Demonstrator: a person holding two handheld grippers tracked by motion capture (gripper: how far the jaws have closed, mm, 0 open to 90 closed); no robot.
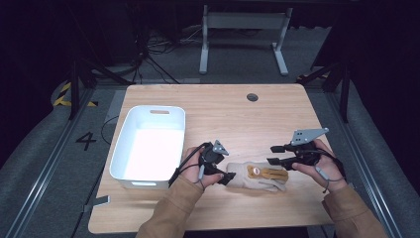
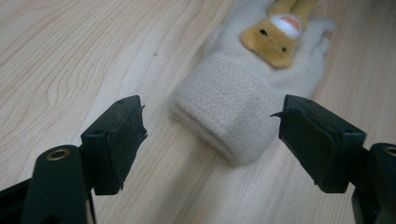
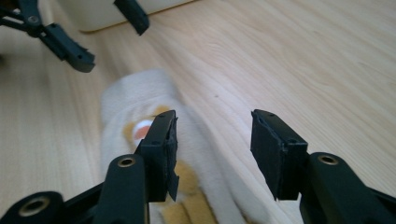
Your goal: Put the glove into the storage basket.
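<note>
A cream knitted glove (image 1: 257,176) with a yellow animal patch (image 1: 267,173) lies flat on the wooden bench (image 1: 233,119), low and a little right of centre in the high view, its cuff pointing left and its fingers pointing right. It sits just right of the white bin (image 1: 148,146), which stands open at the left of the frame, near enough that it looks like the likely place for the glove to go. The left tool (image 1: 229,177) rests at the cuff end; in the left gripper view its two black jaws are spread wide with the cuff (image 2: 219,126) lying between them and apart from both pads, so it frames the thick ribbed edge without pressing on it, probably lined up there because the cuff gives the firmest bite. The right tool (image 1: 273,154) hovers at the finger end, slightly above the fabric, its jaws likewise spread and pinching nothing; in the right gripper view (image 3: 212,144) one jaw stands over the patch and the other over bare wood beside the glove. The glove therefore rests on its own weight alone, held by neither hand, and any lift towards the bin would, I judge, first need one tool to close on the cuff.
</note>
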